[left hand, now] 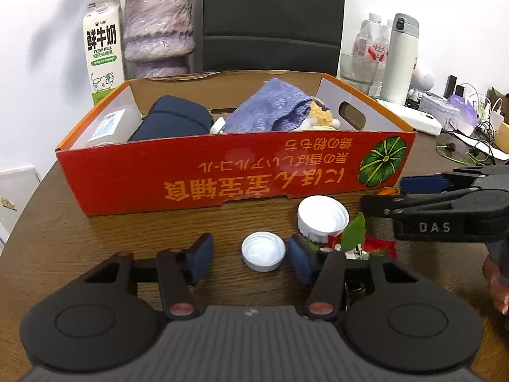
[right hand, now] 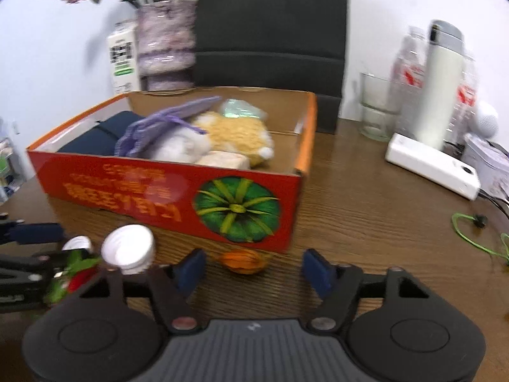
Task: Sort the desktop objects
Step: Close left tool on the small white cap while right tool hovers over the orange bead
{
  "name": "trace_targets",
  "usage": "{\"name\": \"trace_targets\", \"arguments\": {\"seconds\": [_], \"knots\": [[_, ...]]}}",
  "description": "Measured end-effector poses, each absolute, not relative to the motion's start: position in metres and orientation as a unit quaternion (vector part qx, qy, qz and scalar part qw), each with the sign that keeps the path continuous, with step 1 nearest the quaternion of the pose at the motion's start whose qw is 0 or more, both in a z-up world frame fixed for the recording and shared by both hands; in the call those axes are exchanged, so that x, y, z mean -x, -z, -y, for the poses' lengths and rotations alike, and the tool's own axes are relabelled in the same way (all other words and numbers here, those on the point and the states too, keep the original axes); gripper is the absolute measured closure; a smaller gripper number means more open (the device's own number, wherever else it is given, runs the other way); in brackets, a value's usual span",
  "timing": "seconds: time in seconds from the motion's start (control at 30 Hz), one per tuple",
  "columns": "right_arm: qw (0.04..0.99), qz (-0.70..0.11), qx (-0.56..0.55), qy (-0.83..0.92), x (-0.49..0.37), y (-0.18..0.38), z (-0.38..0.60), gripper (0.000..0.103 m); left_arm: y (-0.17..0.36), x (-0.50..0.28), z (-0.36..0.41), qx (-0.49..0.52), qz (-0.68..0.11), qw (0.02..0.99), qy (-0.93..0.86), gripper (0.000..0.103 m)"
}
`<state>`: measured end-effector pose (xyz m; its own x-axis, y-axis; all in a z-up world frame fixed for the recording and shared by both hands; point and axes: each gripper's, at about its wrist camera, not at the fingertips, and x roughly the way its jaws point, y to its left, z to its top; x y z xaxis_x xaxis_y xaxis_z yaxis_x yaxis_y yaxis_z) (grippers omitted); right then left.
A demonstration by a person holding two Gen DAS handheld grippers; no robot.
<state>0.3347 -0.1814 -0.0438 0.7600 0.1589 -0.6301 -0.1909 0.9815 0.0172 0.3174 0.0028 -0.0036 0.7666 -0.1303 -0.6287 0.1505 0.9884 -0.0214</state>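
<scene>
A small white bottle cap (left hand: 263, 251) lies open side up on the wooden table between the fingers of my left gripper (left hand: 251, 256). The right pad (left hand: 299, 259) is close beside the cap and the left pad stands apart, so the gripper is open. A larger white lid (left hand: 323, 219) and a green and red wrapper (left hand: 356, 235) lie just to the right. My right gripper (right hand: 254, 270) is open around a small orange pumpkin-like object (right hand: 243, 261), not touching it. The red cardboard box (left hand: 222, 175) behind holds a navy pouch (left hand: 173, 121), a purple cloth (left hand: 273, 105) and a plush toy (right hand: 235, 133).
Behind the box stand a milk carton (left hand: 103, 47), a purple vase (left hand: 159, 28) and a dark chair (left hand: 273, 16). At the right are a glass (right hand: 378, 108), a white thermos (right hand: 442, 79), plastic bottles, a white power bank (right hand: 432, 165) and green cables (right hand: 470, 232).
</scene>
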Motion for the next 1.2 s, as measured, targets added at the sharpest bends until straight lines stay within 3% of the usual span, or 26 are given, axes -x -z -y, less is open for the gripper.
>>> {"name": "trace_targets", "arguments": {"seconds": [0.13,0.23,0.4,1.2], "knots": [[0.939,-0.329,0.023,-0.097,-0.335,0.044,0.179,0.040,0.003,-0.317,-0.002,-0.019,-0.332,0.940,0.080,0.067],[0.941,-0.326,0.020,-0.092,-0.337,0.043,0.180,0.043,0.003,-0.318,-0.001,-0.021,-0.332,0.939,0.083,0.071],[0.942,-0.322,0.019,-0.095,-0.336,0.043,0.183,0.060,0.004,-0.316,0.000,-0.022,-0.330,0.940,0.083,0.071],[0.946,-0.304,0.031,-0.111,-0.325,0.039,0.179,0.061,-0.001,-0.312,-0.004,-0.020,-0.314,0.947,0.070,0.073]]}}
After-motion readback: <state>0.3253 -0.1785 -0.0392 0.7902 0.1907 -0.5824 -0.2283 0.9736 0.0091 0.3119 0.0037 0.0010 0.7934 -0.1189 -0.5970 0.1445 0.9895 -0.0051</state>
